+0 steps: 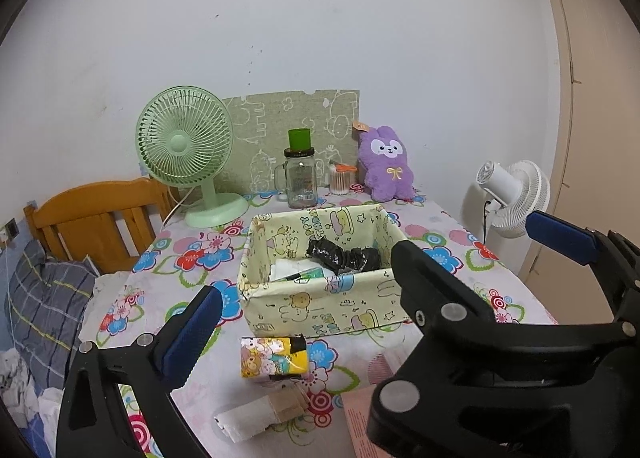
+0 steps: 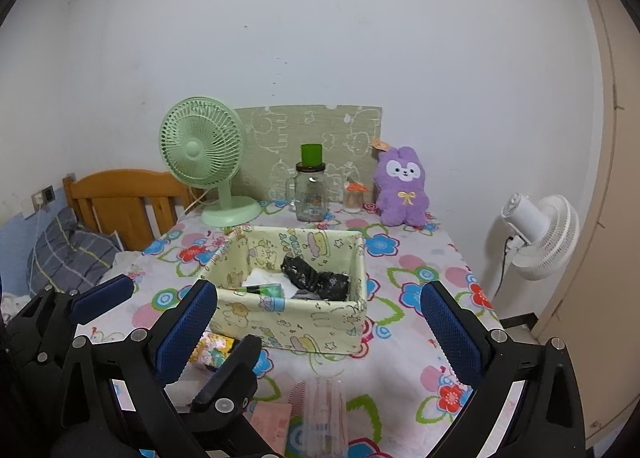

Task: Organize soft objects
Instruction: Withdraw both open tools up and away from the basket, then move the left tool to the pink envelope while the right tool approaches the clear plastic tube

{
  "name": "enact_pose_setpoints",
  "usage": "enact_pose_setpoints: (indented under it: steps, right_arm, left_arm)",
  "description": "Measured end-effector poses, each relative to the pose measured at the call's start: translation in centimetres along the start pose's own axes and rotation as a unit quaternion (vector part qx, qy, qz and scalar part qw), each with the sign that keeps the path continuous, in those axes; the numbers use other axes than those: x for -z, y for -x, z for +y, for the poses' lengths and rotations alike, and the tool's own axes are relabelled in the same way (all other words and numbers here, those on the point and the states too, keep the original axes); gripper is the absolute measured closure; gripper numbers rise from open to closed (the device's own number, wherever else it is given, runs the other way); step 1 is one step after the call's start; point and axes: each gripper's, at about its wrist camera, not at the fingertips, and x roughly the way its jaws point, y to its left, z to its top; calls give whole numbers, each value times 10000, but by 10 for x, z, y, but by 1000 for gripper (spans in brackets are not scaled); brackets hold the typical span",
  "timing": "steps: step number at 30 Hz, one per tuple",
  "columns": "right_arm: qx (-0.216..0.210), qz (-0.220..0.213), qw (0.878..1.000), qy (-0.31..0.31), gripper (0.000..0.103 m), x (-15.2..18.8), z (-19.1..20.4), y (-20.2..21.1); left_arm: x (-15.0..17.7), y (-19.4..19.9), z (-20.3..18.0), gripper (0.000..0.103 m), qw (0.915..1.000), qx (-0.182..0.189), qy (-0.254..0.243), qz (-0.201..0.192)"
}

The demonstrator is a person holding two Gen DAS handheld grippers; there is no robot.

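**Kid:** What are your hands doing?

**Me:** My left hand-held gripper (image 1: 304,294) is wide open and holds nothing. My right hand-held gripper (image 2: 320,322) is wide open and empty too. I think open jaws are ready to grab the next soft thing.

**Kid:** What is closest?

**Me:** A little yellow cartoon pack (image 1: 274,356) lies on the tabletop (image 1: 436,254), just below my left one. A white roll (image 1: 248,420) lies nearer still.

**Kid:** Where do soft things go?

**Me:** Probably into the cloth box (image 1: 320,302), just past the pack. A black crinkly bag (image 1: 344,256) and white things already sit inside.

**Kid:** And the purple bunny (image 1: 386,164)?

**Me:** It sits far back, by the wall, beside the glass jar (image 1: 301,180).
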Motion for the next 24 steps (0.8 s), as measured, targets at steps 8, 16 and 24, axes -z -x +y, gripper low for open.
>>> enact_pose_setpoints:
  steps: [8,16,24]
  right_arm:
    - [-6,128,9999,-77,0,15,-3,1]
    - [28,305,9994,-172,1,32,-4,-5]
    - [54,463,9987,-193,3,50,-4,-17]
  left_arm:
    - [15,1,-1,0,9999,-76,77,34]
    - [30,-8,-1,0,9995,-55,196,236]
    - [49,-23,0,4,9984,-118,264,486]
